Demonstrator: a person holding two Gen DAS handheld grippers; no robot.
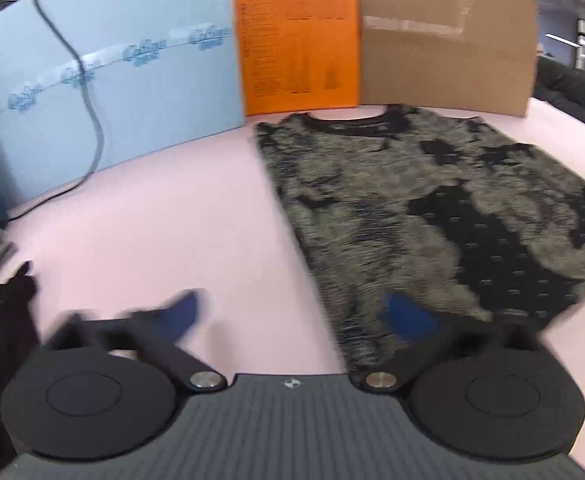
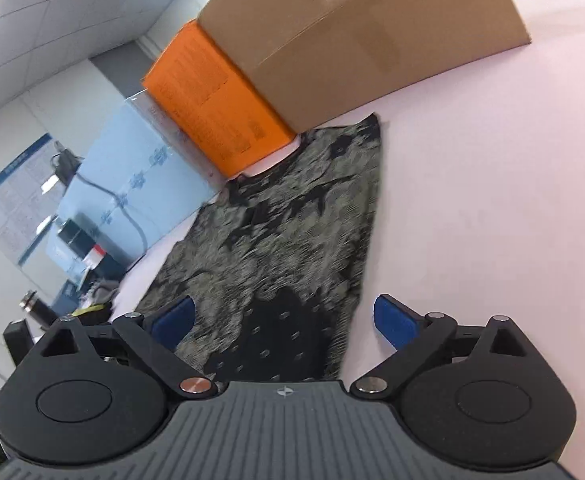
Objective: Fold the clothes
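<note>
Left wrist: one shirt (image 1: 432,208), three boxes (image 1: 444,40).

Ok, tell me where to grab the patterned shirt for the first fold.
Take the patterned shirt at its near hem corners, from the near side. It lies flat, collar toward the boxes, and both open grippers already face the hem.

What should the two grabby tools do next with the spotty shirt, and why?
Probably ease both down to pinch the shirt's near hem. The shirt lies flat on the pink table, and the left tool and right tool are open and holding nothing, just above that edge.
</note>
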